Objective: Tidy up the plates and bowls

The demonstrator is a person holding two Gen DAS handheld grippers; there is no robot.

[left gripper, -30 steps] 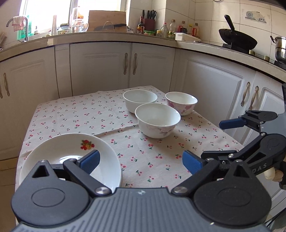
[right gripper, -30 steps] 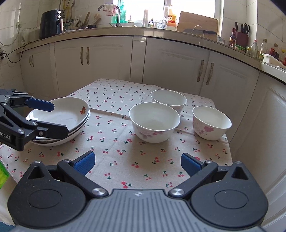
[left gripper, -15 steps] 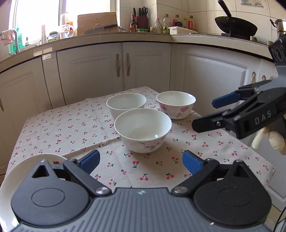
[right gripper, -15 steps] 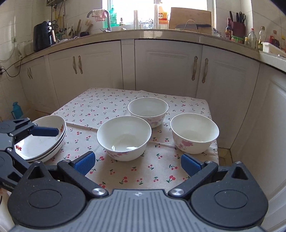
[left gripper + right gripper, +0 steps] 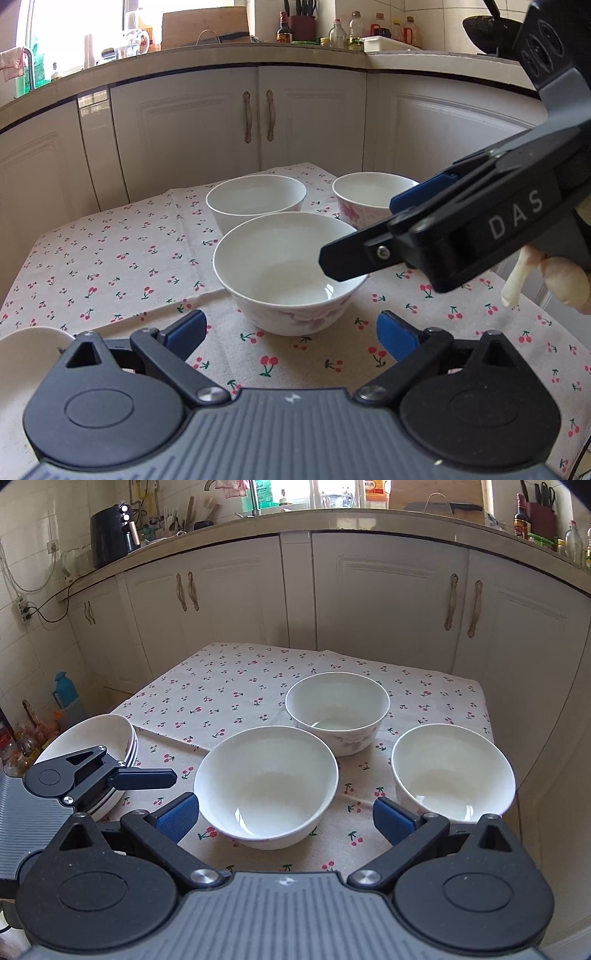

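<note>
Three white bowls sit on the cherry-print tablecloth (image 5: 236, 686). The nearest bowl (image 5: 266, 786), wide and plain inside with a faint pink flower pattern on its outer wall, serves as the landmark. Behind it, just apart, stands the far bowl (image 5: 338, 710). To its right, close but not touching, stands the right bowl (image 5: 452, 771), which carries pink flowers on its side in the left wrist view. To the landmark's left, near the table's edge, rests a stack of plates (image 5: 92, 734); how many plates it holds is hard to count, since a gripper finger covers part of it.

The left gripper (image 5: 290, 332) hovers just in front of the nearest bowl (image 5: 288, 266), its blue-padded fingers spread wide with nothing between them. The rim of the plates (image 5: 29, 339) shows at its lower left.

The right gripper (image 5: 286, 818) also stands wide and empty, its two blue pads flanking the near side of the landmark bowl, not touching it. In the left wrist view the right gripper (image 5: 373, 236) reaches in from the right above that bowl's rim, with the person's hand (image 5: 554, 280) behind it. White kitchen cabinets (image 5: 388, 602) run behind the table, beyond the far bowl.
</note>
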